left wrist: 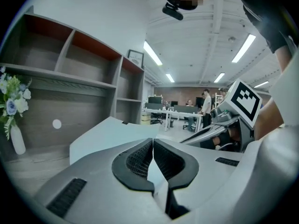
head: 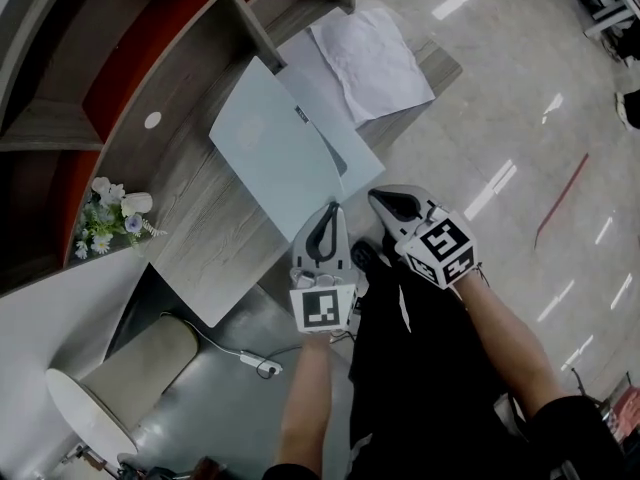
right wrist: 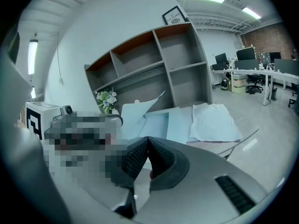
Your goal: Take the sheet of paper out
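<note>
Left gripper (head: 329,214): nearest to us. We see its jaws pressed together on the near corner of the folder's cover, with nothing else in them.
Right gripper (head: 384,201): just beside the left one, off the desk's near edge. Its jaws meet tip to tip with nothing between them.
Folder (head: 285,148): pale blue, lying on the desk (head: 190,253) just ahead of both grippers. Its cover stands lifted and bowed, and the lower leaf shows beneath it on the right.
Sheet (head: 372,63): white and crumpled, outside the folder — it lies on the desk's far end, touching the folder's far edge and well apart from both grippers.
Flowers (head: 108,216): a small white vase of them on the desk's left side, apart from the folder and near the shelf.
Shelf (head: 60,128): wooden compartments with red backs, standing along the desk's far side.
Beyond: from the left gripper view we make out an office — rows of desks with people (left wrist: 205,107) standing among them.
</note>
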A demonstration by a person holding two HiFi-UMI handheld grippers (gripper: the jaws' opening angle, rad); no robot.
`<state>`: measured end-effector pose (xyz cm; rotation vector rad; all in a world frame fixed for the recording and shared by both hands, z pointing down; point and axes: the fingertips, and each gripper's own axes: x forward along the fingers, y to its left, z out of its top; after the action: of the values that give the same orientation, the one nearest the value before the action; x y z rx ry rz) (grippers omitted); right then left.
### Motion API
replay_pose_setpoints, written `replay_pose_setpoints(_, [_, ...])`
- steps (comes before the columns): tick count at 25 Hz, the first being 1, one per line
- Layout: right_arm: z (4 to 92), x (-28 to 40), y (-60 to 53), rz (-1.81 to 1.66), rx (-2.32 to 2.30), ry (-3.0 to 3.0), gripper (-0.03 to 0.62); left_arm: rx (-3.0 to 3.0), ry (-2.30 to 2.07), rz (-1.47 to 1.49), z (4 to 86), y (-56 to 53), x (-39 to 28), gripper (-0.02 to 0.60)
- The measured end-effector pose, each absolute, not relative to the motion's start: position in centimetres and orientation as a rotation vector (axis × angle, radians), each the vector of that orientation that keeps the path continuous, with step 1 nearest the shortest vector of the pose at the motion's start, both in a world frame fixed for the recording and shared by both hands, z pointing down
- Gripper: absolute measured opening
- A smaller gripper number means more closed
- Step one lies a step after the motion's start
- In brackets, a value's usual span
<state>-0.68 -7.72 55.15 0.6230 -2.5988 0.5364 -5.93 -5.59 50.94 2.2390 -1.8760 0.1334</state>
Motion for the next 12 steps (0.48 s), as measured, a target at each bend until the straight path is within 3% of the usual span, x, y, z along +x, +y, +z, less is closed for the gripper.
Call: replay_pose_setpoints(12, [51.4,-2.5,-5.9,0.451,0.582,-2.633,0.012,2.114,-2.034,0.118,48.3,-0.8,-10.4,0.014])
